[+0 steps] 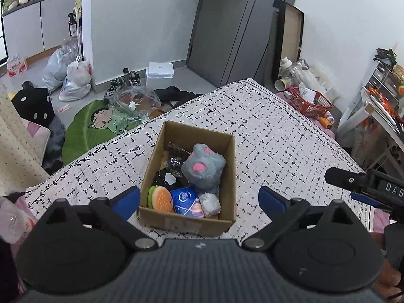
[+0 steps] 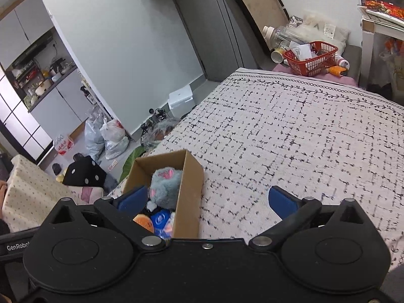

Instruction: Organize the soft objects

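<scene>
An open cardboard box stands on the patterned bedspread. In it lie a grey plush with pink paws, a burger toy, a blue tissue pack, a small grey plush and black items. My left gripper is open and empty, hovering above the box's near end. My right gripper is open and empty, above the box's right wall; the grey plush shows there too. The right gripper's body shows at the left view's right edge.
A red basket with bottles and clutter sits past the bed's far end. On the floor to the left are plastic bags, a green leaf mat, a white box and a black cushion. A shelf stands at the right.
</scene>
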The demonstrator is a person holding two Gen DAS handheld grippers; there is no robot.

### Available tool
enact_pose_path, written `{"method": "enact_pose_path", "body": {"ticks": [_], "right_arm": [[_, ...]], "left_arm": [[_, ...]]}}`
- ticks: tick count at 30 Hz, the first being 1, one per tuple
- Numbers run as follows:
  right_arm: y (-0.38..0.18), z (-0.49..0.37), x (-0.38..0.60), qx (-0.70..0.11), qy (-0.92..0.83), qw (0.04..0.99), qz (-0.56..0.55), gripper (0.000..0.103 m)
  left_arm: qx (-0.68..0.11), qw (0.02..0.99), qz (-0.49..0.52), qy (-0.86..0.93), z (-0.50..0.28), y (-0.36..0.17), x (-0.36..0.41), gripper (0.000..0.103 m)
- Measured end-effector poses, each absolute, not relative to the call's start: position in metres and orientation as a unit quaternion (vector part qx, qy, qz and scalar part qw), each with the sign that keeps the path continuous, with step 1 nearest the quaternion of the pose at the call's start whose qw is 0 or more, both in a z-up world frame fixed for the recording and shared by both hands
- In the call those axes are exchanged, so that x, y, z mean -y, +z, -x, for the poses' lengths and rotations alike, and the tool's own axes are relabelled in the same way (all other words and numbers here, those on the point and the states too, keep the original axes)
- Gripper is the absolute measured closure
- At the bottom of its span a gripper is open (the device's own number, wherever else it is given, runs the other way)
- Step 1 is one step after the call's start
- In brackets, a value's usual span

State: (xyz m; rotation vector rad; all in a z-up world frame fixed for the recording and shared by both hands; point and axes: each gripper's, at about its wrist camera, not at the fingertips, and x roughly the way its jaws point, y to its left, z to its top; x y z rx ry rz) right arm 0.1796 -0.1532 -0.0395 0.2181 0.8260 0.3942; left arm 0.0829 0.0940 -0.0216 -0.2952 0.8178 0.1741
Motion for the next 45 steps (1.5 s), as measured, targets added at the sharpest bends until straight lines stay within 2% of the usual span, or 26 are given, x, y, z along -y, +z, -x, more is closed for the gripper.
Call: {"method": "enact_pose_path", "body": {"ticks": [22, 45], "right_arm": [[-0.007, -0.101, 0.201, -0.376, 0.179, 0.907, -0.055, 0.0], [0.008, -0.056, 0.2, -0.368, 0.184, 0.912, -0.014, 0.0]], "left_arm": [[-0.381, 0.916, 0.098, 0.077, -0.02, 0.002, -0.044, 0.004], [-0.364, 0.926, 0.081, 0.06, 0.022, 0.019, -0.033, 0.004]]}}
